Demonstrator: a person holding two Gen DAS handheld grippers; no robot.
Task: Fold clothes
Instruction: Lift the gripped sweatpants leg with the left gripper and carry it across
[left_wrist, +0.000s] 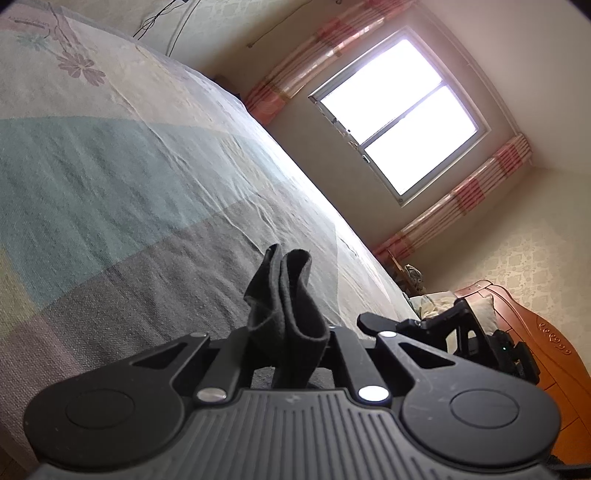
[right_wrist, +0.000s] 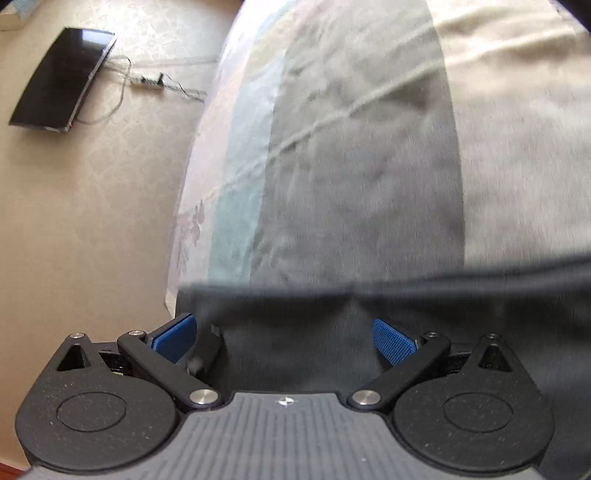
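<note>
A bunched fold of black cloth sticks up from between the jaws of my left gripper, which is shut on it above the bed. In the right wrist view a dark garment lies across the bed cover, blurred by motion. My right gripper stands open over it. Its blue pads are wide apart and the fabric lies between them without being pressed. The black frame of the other gripper shows at the right of the left wrist view.
The bed cover has broad teal, grey and cream bands with a flower print. A bright window with pink-striped curtains is on the far wall. An orange wooden headboard and pillows stand at the right. A wall-mounted dark screen with cables hangs beyond the bed.
</note>
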